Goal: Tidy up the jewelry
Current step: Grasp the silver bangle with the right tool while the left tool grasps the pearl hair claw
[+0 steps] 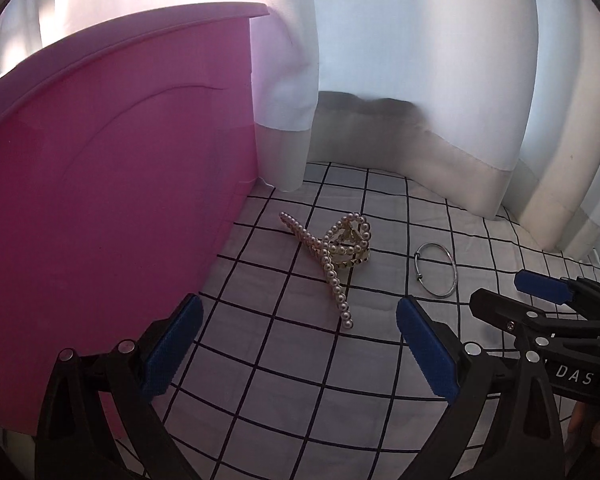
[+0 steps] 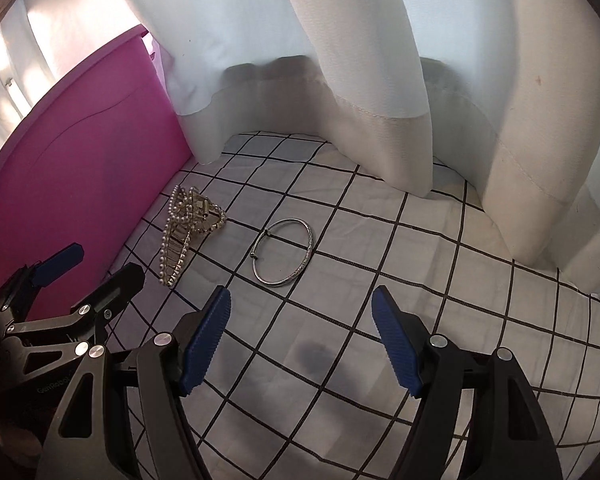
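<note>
Pearl hair claw [image 1: 332,254] lain on checked bedsheet [image 1: 284,360] beside pink box [image 1: 100,220]; silver bangle [image 2: 283,253] just right. Left hand-held gripper [image 1: 296,350] and right hand-held gripper [image 2: 300,344] spread, empty.

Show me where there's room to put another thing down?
Bare checked cloth lies between the silver bangle and the white curtain, and in front of the right gripper. It is crowded by the pink box, where the pearl hair clip lies.

Two low side-by-side views, shared bangle [image 1: 436,271]
</note>
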### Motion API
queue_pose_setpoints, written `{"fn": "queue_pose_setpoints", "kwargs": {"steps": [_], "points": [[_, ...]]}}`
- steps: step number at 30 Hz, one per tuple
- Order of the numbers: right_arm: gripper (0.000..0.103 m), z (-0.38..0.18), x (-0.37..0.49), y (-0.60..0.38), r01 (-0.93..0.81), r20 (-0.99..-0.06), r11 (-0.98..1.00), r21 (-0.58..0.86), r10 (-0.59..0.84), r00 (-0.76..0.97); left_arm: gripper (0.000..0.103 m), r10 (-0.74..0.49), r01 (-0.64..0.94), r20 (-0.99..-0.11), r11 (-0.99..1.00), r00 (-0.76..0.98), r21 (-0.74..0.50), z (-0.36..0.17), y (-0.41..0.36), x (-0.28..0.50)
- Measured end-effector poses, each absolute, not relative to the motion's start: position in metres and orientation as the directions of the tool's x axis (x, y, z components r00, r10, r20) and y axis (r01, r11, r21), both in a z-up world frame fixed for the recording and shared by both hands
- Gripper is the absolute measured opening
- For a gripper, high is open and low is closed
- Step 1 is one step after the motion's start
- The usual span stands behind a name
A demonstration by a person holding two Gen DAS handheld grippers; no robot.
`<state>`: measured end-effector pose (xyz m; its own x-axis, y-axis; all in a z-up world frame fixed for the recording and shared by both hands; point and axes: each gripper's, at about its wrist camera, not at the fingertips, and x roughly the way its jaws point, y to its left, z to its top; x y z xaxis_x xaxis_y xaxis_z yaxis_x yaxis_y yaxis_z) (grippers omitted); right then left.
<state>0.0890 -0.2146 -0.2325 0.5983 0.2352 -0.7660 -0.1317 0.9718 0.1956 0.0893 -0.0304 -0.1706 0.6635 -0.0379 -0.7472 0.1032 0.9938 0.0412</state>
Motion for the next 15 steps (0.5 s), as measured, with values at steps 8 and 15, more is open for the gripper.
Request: {"fn": "queue_pose_setpoints", "kwargs": {"steps": [8, 15], "points": [[0.07, -0.248, 0.116, -0.212, -0.204, -0.776, 0.967, 0.15, 0.243, 0.583, 0.096, -0.019, 0.122, -0.743, 0.989, 0.669, 0.085, -0.191, -0.032, 0.102], [0.07, -0.249, 0.127, -0.208, -0.252, -0.783, 0.965, 0.073, 0.212, 0.585, 0.096, 0.0, 0.125, -0.736, 0.986, 0.677, 0.114, -0.199, -0.038, 0.107]]}}
